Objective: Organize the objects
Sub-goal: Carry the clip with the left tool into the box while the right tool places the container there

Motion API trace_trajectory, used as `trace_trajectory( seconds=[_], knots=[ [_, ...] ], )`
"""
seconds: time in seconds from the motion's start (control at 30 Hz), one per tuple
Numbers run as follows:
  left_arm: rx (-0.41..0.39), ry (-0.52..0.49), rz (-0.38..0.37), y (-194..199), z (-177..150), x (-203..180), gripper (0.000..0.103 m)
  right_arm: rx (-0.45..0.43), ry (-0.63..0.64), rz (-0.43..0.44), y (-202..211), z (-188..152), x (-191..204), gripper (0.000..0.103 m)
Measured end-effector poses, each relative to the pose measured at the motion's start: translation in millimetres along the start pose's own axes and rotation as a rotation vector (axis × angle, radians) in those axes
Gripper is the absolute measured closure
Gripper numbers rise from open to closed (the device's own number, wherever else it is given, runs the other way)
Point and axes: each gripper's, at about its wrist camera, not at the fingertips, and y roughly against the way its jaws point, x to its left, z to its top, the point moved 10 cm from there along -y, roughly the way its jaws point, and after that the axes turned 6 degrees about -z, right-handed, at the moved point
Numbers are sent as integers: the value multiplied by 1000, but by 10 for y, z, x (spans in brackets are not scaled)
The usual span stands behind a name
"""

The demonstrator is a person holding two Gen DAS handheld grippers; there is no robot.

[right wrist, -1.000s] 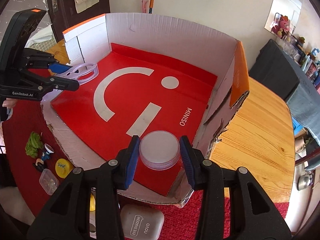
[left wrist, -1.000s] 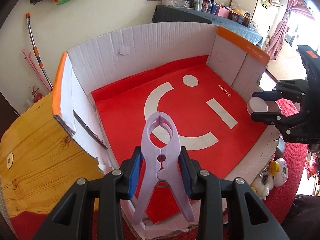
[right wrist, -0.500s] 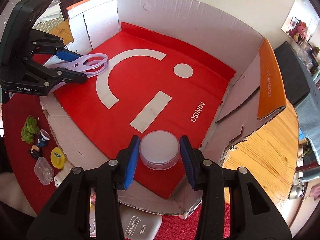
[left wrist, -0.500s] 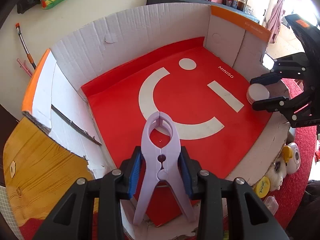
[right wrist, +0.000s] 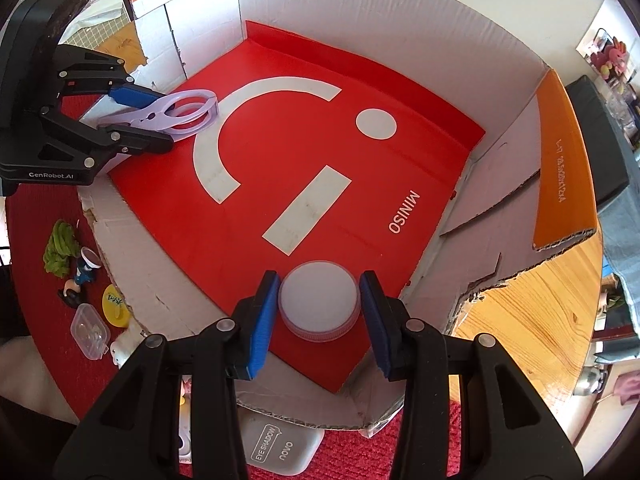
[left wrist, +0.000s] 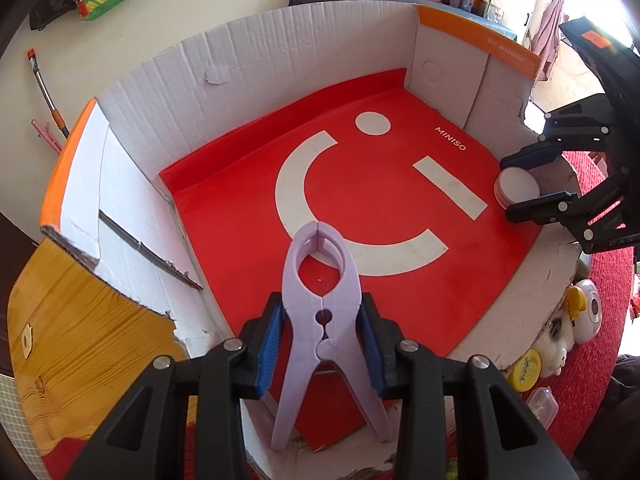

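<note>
Presently the left gripper (left wrist: 320, 344) is clamped on a clip (left wrist: 320, 308), its blue pads pressed against the clip's two sides near the pivot. The clip is pale lilac plastic, a large peg type: two curved arms meet at a closed tip ahead of the gripper and enclose an oval opening, while two splayed handles run back beneath the fingers. It sits above the near edge of the red mat (left wrist: 376, 216) lining a box (left wrist: 304, 48).

The right gripper (right wrist: 320, 312) brackets a jar (right wrist: 318, 300). The jar is round and low, with a flat white top and a ribbed, translucent pinkish rim below. Both pads sit just beside its sides, but whether they press on it or stand slightly off cannot be told. The jar is over the mat's near edge, directly ahead of the fingers.

The box is white corrugated card with torn, orange-edged flaps. The mat carries a white arc, dot and bar with the word MINISO. Seen from the right wrist, the left gripper and clip lie far ahead and to the left, across the mat.
</note>
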Motion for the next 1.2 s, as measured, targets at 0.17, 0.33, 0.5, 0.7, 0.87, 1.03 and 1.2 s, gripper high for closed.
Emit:
trace_trajectory(
  seconds=[0.17,0.33,0.5,0.7,0.87,1.03,1.2],
  knots=[
    [0,0,0,-2,1,-4,64,9,2,2,42,-53,-19,63],
    [1,-7,2,6,5,-5,59,12,4,3,76,-95,-40,63],
    [2,-6,-2,18,-8,-1,57,21,9,7,129,-158,-67,63],
    [0,-5,-5,38,-20,5,56,27,12,8,204,-242,-106,63],
    [-6,4,-15,65,-23,25,53,30,8,13,280,-316,-145,63],
    [-25,19,-11,149,-30,60,51,17,-6,14,399,-393,-197,60],
    [-63,38,-12,253,39,-28,48,-22,-22,6,607,-475,-265,47]
  ],
)
